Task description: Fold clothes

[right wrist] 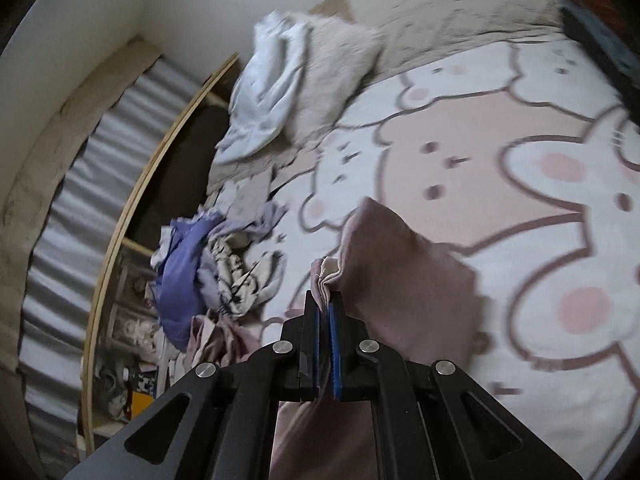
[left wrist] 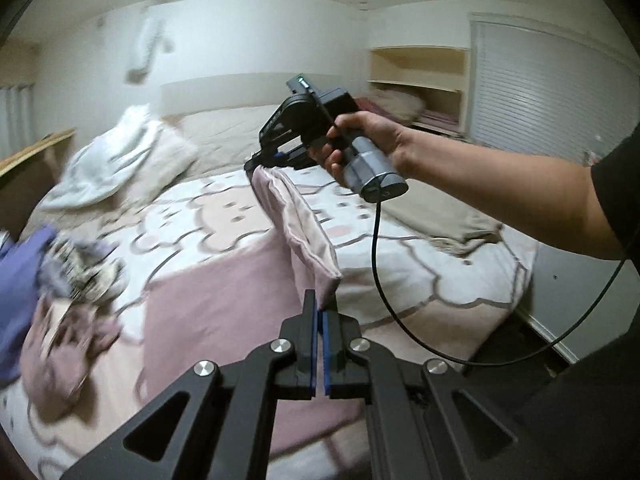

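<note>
A dusty pink garment [left wrist: 224,304] hangs stretched above the bed between both grippers. My left gripper [left wrist: 320,308] is shut on one corner of it, low in the left wrist view. My right gripper [left wrist: 260,164], held by a hand, is shut on the other corner farther off; the edge of the cloth runs taut between them. In the right wrist view the right gripper [right wrist: 325,300] pinches a bunched corner of the pink garment [right wrist: 400,276], which drapes down to the right.
The bed carries a white and pink cartoon-print blanket [left wrist: 400,264]. A pile of unfolded clothes, purple and patterned [right wrist: 212,272], lies at its left edge. A white cloth on a pillow [right wrist: 272,88] sits near the head. A beige folded cloth [left wrist: 444,216] lies at right.
</note>
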The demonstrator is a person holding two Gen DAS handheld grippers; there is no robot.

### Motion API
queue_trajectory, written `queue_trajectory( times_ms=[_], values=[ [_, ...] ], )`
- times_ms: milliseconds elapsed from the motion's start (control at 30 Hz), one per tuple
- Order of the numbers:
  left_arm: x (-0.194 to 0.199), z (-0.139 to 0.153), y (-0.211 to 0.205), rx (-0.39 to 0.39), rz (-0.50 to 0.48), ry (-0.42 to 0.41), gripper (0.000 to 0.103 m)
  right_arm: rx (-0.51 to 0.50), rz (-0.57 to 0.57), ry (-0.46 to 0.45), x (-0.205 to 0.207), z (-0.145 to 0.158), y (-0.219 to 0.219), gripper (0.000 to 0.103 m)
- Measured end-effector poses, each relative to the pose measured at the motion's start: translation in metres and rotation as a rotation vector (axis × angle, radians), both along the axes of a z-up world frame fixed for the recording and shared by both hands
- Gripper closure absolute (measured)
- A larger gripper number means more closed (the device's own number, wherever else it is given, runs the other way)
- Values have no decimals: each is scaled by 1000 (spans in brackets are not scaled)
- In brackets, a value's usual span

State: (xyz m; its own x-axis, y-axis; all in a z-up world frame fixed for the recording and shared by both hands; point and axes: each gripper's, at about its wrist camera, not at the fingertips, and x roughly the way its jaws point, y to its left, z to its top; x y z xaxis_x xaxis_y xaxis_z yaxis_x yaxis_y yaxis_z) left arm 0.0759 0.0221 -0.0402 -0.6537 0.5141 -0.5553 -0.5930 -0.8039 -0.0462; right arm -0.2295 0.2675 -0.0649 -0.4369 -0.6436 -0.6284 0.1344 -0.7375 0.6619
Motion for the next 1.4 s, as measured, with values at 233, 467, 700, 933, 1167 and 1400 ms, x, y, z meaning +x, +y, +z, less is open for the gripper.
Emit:
queue_trajectory(
  times_ms=[233, 467, 700, 933, 1167, 1400],
  values=[
    [4, -36, -60, 11, 149, -110, 101, 91, 105, -38, -13, -17, -101, 97],
    [-8, -86, -109, 112, 294, -283, 101, 248, 108, -135, -27, -70, -163, 97],
    [-7, -111, -127, 124, 340, -351, 101, 345, 143, -191, -38, -106, -204, 97],
    [-9, -133, -126, 93, 341, -408, 101, 316, 223, -151, -33, -124, -223, 25],
    [-15, -130, -136, 177, 364, -465, 101, 436, 267, 160, 32, -52, -192, 7],
    [-42, -99, -138, 295, 357, -535, 101, 770, 401, 610, 183, -11, -135, 7]
  ],
)
